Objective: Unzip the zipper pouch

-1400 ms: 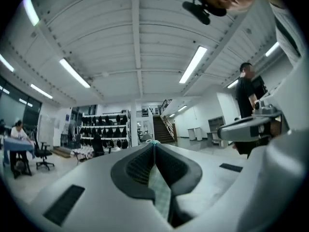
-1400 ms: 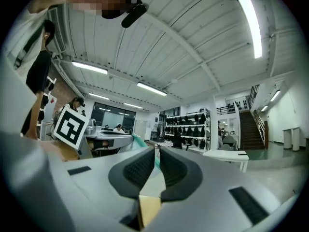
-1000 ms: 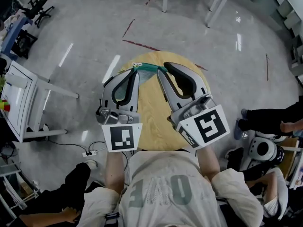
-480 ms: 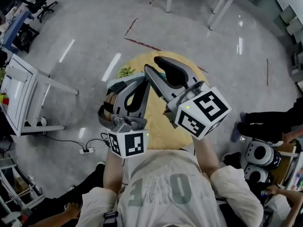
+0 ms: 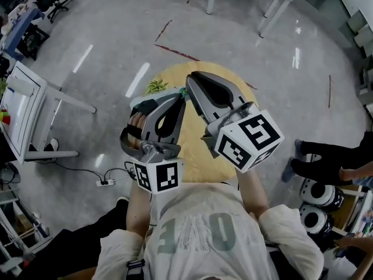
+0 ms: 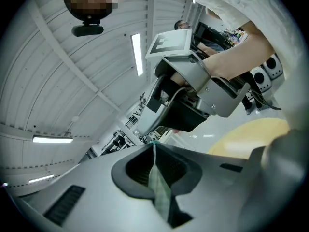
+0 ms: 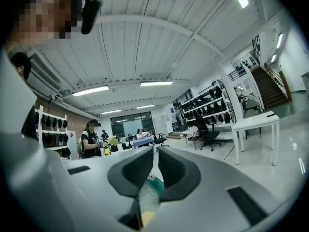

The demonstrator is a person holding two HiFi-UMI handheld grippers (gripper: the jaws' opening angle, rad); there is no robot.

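The green zipper pouch (image 5: pixel 156 87) hangs off the table, and only a leaf-patterned corner of it shows in the head view. My left gripper (image 5: pixel 179 97) is shut on a thin strip of the pouch's green fabric (image 6: pixel 155 175). My right gripper (image 5: pixel 188 81) sits just beyond the left one, tips almost meeting it, and it fills the upper middle of the left gripper view (image 6: pixel 193 100). Its jaws are closing, with a narrow gap still showing at the tips. A piece of the pouch (image 7: pixel 152 186) lies between them, low in the gap.
The round wooden table (image 5: pixel 195 156) lies below both grippers, with grey floor around it. A white table (image 5: pixel 35 115) stands at the left, and white table legs (image 5: pixel 262 4) are at the back. A person (image 7: pixel 90 139) stands far off in the right gripper view.
Both grippers have risen from the table's far edge and turned toward each other, carrying the pouch. The right gripper's tips have swung left, close to the left gripper's tips.
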